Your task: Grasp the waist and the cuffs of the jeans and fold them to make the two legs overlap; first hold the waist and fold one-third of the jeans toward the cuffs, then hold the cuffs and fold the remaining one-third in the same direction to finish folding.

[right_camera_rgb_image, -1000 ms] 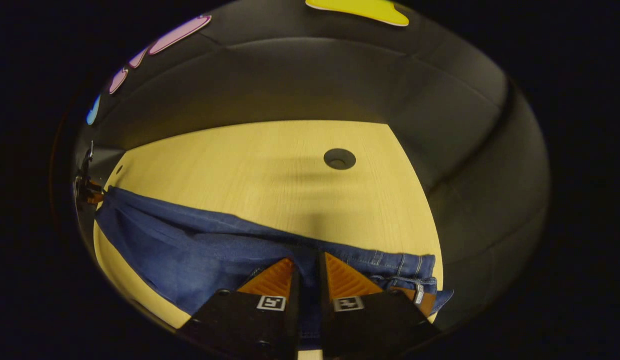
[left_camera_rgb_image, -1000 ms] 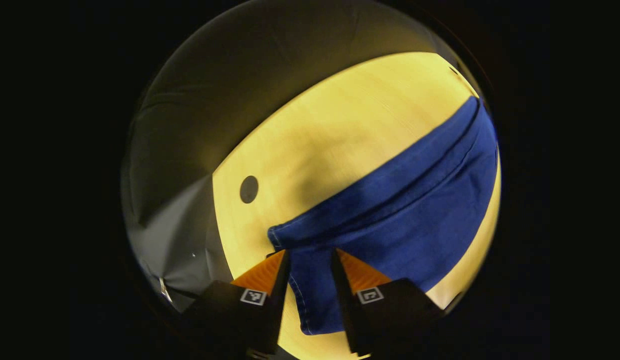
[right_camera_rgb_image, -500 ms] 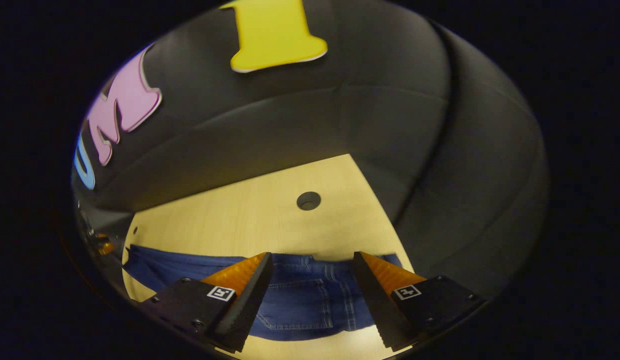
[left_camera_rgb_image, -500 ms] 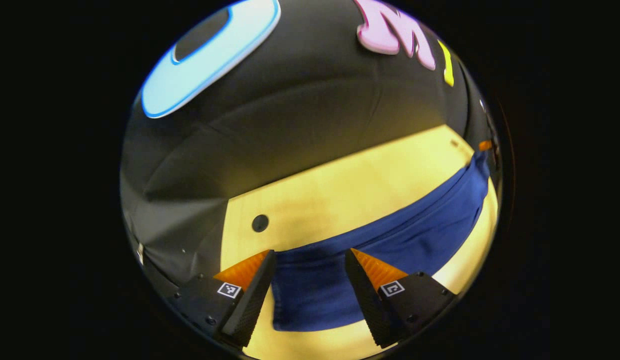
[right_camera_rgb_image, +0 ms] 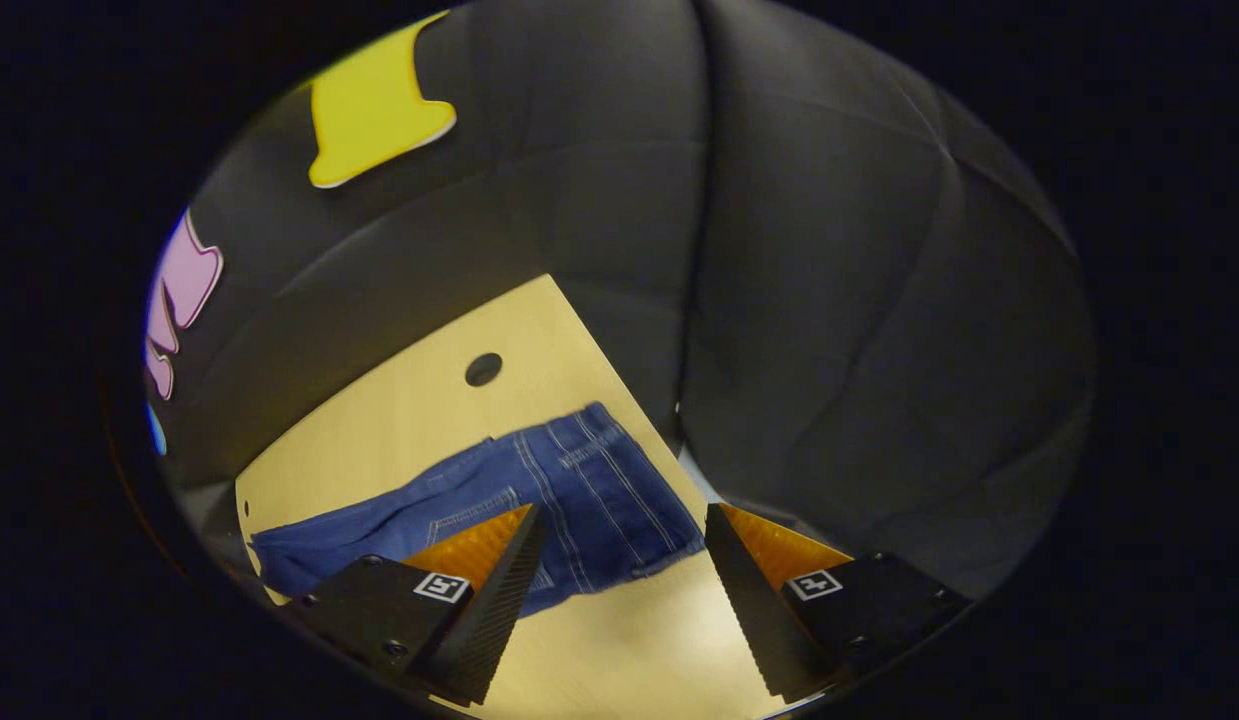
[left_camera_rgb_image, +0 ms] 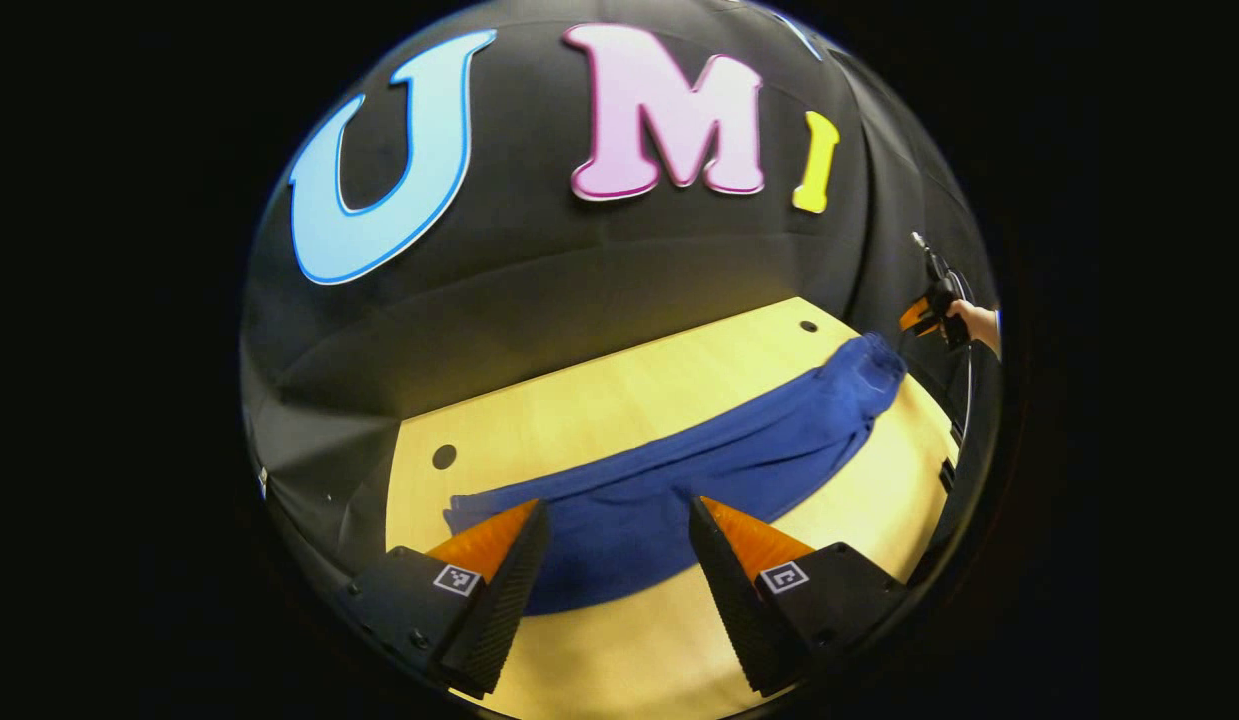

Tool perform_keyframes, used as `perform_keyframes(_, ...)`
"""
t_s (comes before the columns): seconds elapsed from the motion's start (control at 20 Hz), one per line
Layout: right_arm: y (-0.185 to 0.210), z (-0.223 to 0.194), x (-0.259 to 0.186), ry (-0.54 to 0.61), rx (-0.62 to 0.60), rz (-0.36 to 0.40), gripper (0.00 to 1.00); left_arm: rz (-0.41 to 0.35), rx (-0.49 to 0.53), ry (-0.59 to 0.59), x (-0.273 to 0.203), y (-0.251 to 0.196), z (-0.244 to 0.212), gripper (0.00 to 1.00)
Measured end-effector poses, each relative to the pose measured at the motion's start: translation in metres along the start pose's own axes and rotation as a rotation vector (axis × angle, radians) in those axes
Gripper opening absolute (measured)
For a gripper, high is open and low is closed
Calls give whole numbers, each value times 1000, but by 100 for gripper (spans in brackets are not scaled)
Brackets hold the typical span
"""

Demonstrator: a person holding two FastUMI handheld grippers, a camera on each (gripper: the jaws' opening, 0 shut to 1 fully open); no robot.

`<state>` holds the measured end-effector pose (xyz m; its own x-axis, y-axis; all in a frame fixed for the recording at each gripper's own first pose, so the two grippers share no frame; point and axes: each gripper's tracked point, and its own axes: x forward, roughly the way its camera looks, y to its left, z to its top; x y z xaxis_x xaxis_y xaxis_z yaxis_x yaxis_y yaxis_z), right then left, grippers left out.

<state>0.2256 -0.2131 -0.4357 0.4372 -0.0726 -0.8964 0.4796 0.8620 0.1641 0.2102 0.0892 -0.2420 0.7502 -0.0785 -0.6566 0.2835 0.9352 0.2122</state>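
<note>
both hand-held grippers released jeans (left_camera_rgb_image: pixel 679 480), now raised, spread wide.

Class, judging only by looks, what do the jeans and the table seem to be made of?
Jeans: probably denim, a matte blue weave with pale stitched seams and a sewn pocket. Table: seemingly light wood or wood-look laminate, smooth, with faint straight grain lines.
</note>
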Motion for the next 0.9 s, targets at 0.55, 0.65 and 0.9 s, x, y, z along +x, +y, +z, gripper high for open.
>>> perform_keyframes(0.55,-11,-49,74,130,357,-81,99,44,-46,94,0,-9,-32,83)
perform_keyframes(0.65,-9,-53,74,140,339,-82,98,51,-65,104,8,-13,-30,83)
perform_keyframes(0.9,-1,-44,77,143,402,6,28,69,-101,85,16,-17,-21,83)
